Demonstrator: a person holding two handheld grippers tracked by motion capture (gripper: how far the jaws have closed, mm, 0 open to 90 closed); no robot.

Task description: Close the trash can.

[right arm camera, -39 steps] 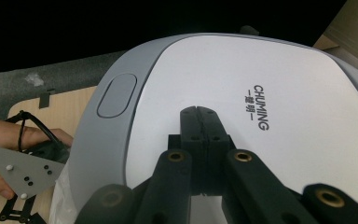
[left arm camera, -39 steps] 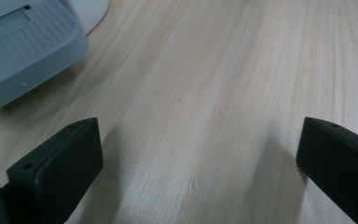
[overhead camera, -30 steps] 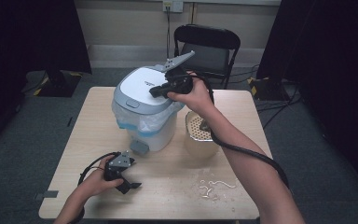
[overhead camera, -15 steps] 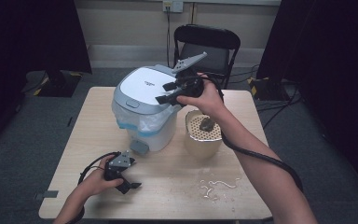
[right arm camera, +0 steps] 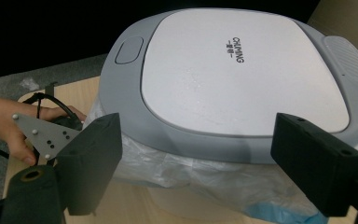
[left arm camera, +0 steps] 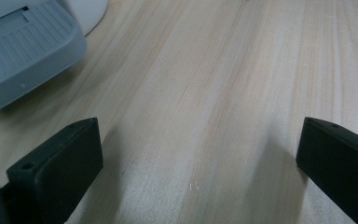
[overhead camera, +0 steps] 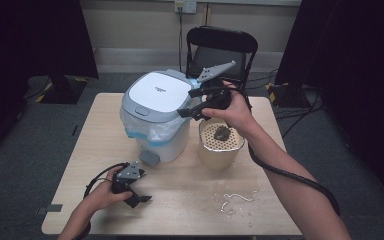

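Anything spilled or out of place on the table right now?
Yes: pale scraps and crumbs lie scattered on the table in front of the beige strainer bucket. The pedal bin has its lid shut, liner bunched unevenly under the rim.

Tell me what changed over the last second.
The right gripper lifted off the bin's lid and drew back toward the beige basket, jaws open and empty. The left gripper stayed resting on the table, open. Bin, basket and the scraps kept their places.
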